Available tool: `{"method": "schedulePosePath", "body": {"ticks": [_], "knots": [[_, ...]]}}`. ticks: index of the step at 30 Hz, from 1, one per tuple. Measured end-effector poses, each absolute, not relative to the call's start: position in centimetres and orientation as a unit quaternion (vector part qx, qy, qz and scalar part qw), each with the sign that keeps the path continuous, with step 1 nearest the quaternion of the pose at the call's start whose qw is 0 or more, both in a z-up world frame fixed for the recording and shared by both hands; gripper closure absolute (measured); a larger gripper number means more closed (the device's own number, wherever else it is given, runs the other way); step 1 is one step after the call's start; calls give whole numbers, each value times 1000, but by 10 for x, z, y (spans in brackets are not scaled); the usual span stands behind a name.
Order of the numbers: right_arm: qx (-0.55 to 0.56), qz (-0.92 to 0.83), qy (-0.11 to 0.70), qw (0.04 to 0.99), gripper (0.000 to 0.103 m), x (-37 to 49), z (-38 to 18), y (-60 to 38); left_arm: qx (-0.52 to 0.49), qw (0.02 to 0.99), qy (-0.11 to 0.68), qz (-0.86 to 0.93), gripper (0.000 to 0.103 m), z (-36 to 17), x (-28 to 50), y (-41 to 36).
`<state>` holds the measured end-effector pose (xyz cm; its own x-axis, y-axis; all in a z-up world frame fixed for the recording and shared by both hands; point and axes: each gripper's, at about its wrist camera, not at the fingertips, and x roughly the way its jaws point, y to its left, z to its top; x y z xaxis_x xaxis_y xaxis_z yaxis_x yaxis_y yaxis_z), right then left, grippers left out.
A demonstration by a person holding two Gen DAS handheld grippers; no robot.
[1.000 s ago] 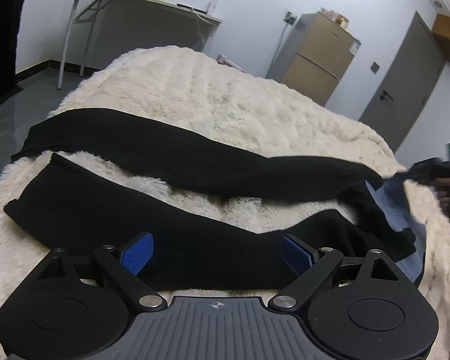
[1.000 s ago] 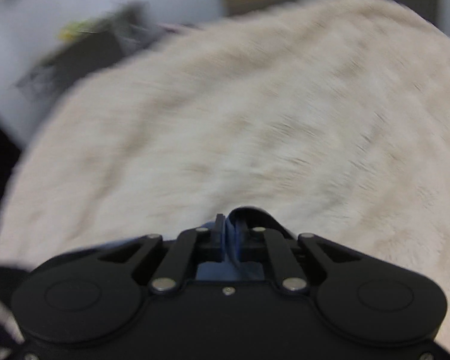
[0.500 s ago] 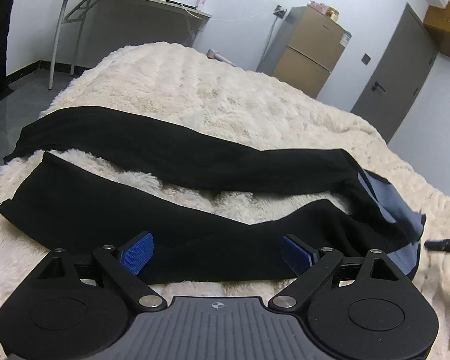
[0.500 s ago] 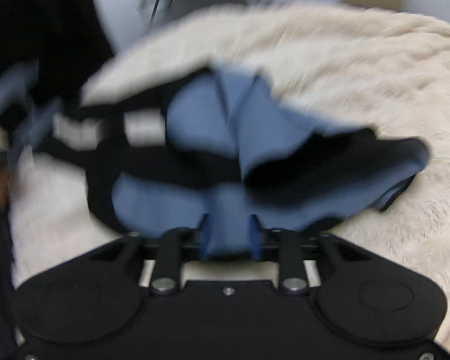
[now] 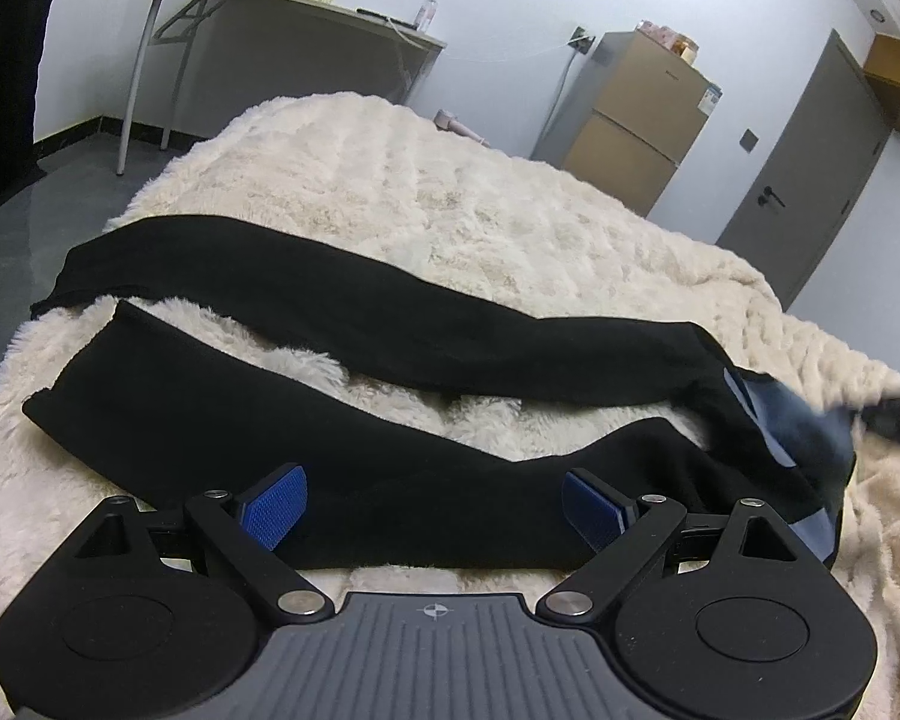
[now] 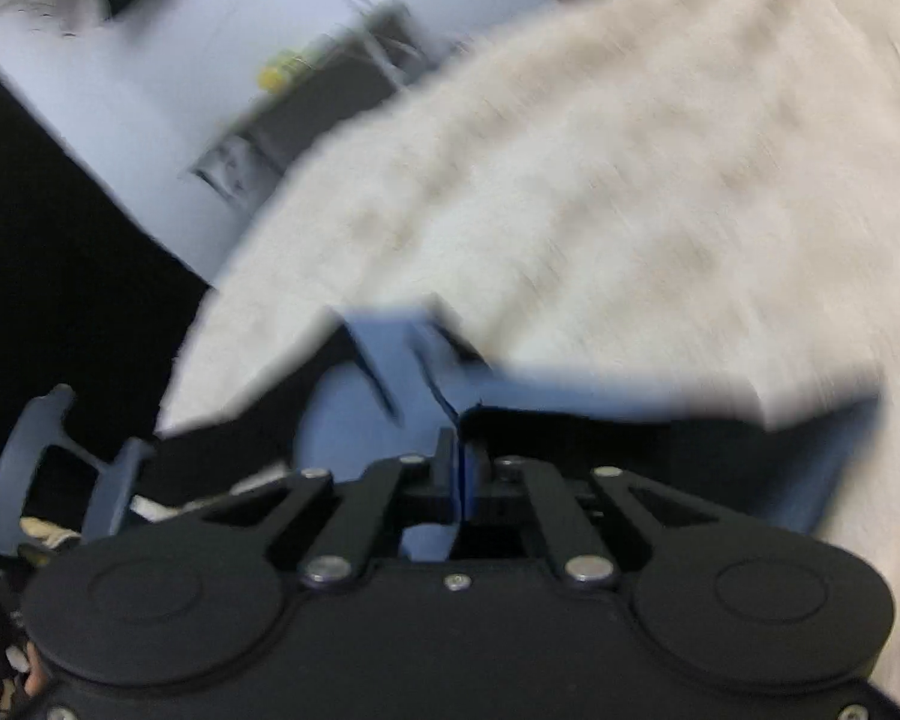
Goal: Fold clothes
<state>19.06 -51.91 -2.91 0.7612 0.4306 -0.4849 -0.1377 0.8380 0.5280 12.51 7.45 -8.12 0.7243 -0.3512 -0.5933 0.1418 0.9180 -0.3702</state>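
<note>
Cream fleece covers the bed [image 5: 510, 210], and everything I'm working with lies on it.

Closest to me, the left tool [image 5: 435, 507] hangs with its blue pads spread wide and nothing between them. It sits just above the near leg [image 5: 330, 420] of the black trousers [image 5: 720, 462], which runs straight across in front of its tips. If I lower and close from here, I reckon the pads could bite the fleece along with the cloth, and the blanket would lift with the fold.

Just beyond that leg there is a strip of bare fleece, then the far leg [image 5: 390, 312]. The two legs splay apart off to the left of the tool and meet at the waist [image 5: 810, 420] on its right. Any fold made now would probably trap that gap and come out crooked.

At the waist, the right tool [image 6: 459, 456] has just been closing. Its jaws stand pressed together on what looks like a thin fold of the blue lining [image 6: 390, 372], which bunches right in front of its tips. That view is badly smeared, so I can't tell how deep the bite goes. A shallow pinch on slack fabric is my main worry: a quick pull could slip it free and drop the waist in a heap. If only the lining is caught, the outer black layer may lag and twist. With one end gripped and the left tool idle, a hard tug could also drag both legs across the fleece.
</note>
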Motion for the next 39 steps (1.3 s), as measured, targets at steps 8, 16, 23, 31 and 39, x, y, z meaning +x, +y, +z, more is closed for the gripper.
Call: {"method": "schedulePosePath", "body": {"ticks": [8,16,23,31,39], "knots": [[174,76,240,952,103,290,38,-560,-132,913,362,-132,13,-89,132,66],[98,-113,339,929,37,378,-16,-555,-129,911,371,-125,13,-96,141,63],[68,-128,267,953,34,308,-7,-524,-116,911,373,-131,13,-98,147,57],[233,-170,244,926,28,141,-48,-535,-112,910,371,-145,13,-97,145,54],[363,-188,237,881,40,133,-121,-558,-113,914,361,-149,13,-91,135,55]]}}
